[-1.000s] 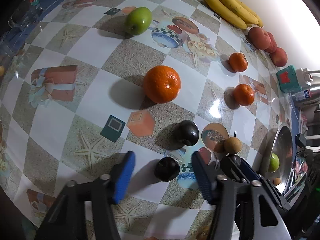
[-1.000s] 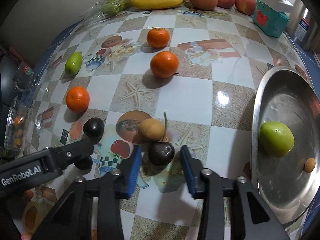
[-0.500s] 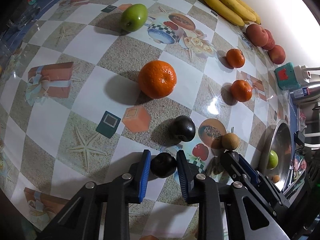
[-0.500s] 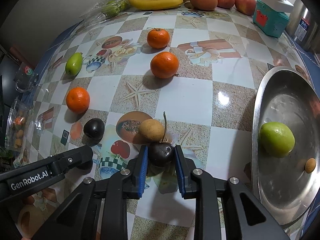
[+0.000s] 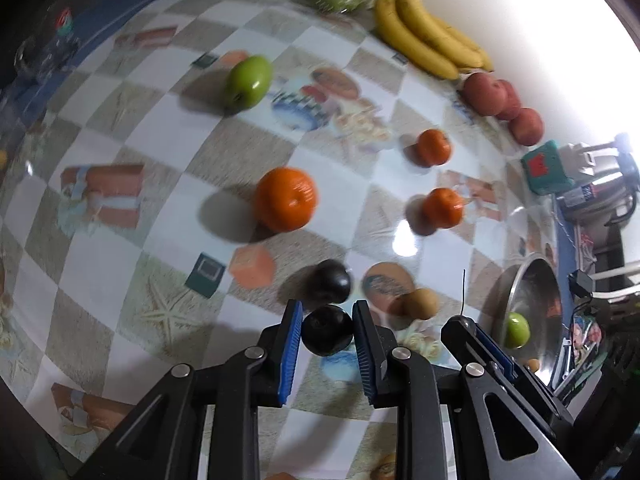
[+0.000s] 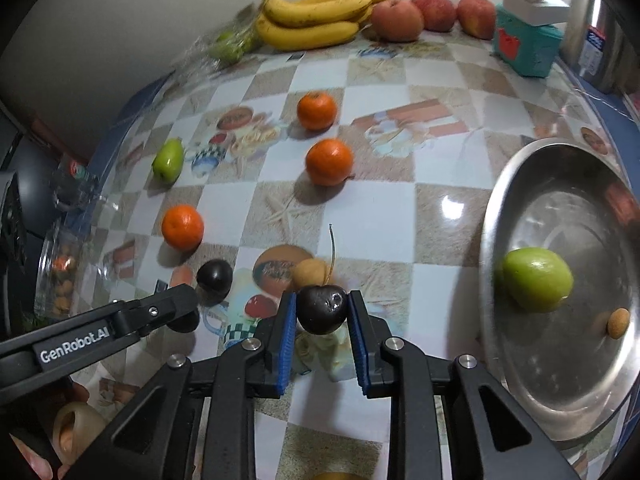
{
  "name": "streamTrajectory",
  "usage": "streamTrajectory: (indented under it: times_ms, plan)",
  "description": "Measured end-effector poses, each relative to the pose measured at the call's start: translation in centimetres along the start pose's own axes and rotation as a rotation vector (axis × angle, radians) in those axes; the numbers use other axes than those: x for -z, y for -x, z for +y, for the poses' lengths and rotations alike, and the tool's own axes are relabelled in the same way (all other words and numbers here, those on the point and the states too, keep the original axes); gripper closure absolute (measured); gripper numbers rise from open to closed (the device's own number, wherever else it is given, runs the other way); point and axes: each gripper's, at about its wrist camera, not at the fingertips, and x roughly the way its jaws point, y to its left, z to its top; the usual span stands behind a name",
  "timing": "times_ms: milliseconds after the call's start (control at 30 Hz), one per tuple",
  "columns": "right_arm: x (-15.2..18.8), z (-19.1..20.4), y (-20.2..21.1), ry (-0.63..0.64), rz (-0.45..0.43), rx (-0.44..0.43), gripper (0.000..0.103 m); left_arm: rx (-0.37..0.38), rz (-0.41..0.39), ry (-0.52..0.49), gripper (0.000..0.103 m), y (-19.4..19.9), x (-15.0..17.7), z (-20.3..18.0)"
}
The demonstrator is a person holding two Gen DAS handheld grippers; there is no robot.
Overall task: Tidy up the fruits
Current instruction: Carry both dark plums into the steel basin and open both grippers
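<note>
My left gripper [image 5: 327,330] is shut on a dark plum [image 5: 327,330], its blue pads [image 5: 291,344] pressed on both sides. A second dark plum [image 5: 332,281] lies on the table just beyond it. My right gripper [image 6: 322,312] is shut on another dark plum [image 6: 322,309] with a long thin stem, held a little above the checkered tablecloth. A small brown fruit [image 6: 310,273] rests right behind it. The steel bowl [image 6: 492,240] to the right holds a green fruit [image 6: 536,279] and a small brown fruit [image 6: 618,322]. The left gripper's finger [image 6: 176,308] reaches in from the left.
Three oranges [image 6: 183,227] [image 6: 329,161] [image 6: 317,110] and a green apple [image 6: 169,159] lie scattered mid-table. Bananas [image 6: 316,16], red apples [image 6: 396,20] and a bag of green fruit [image 6: 230,42] line the back wall. A teal box [image 6: 528,44] stands back right, a clear container [image 6: 60,272] at the left edge.
Both grippers have closed on their dark plums. The right one has lifted its plum slightly off the table, away from the brown fruit. The left gripper still holds its plum low.
</note>
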Motion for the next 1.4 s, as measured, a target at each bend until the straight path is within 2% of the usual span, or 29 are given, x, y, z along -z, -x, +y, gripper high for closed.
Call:
streamTrajectory:
  times_ms: [267,467,700,833,1000,1133,1400]
  plan:
    - [-1.0,-2.4,2.1,-0.092,-0.064,0.034,0.077,0.005,-0.035,-0.130,0.075,0.7,-0.7,-5.2]
    - [-1.2,-6.0,4.1,-0.188,-0.101,0.118,0.076,0.042,-0.029,-0.224,0.075,0.6,-0.3,-10.4]
    - [0.5,-12.5,5.9,-0.372,-0.100,0.228,0.076,0.101,0.013,-0.370,0.075,-0.8,2.3,-16.8]
    - [1.6,-14.7,6.8,-0.429,-0.107,0.255,0.076,0.147,0.035,-0.449,0.075,-1.9,4.2,-19.6]
    - [2.9,-16.4,7.2,-0.480,-0.087,0.284,0.076,0.134,0.071,-0.505,0.075,-3.8,5.9,-21.0]
    - [3.8,-17.7,6.5,-0.517,-0.044,0.283,0.076,0.147,0.111,-0.499,0.075,-5.1,6.4,-21.0]
    - [4.4,-18.1,5.8,-0.534,-0.006,0.282,0.076,0.132,0.131,-0.484,0.074,-6.2,6.7,-20.3]
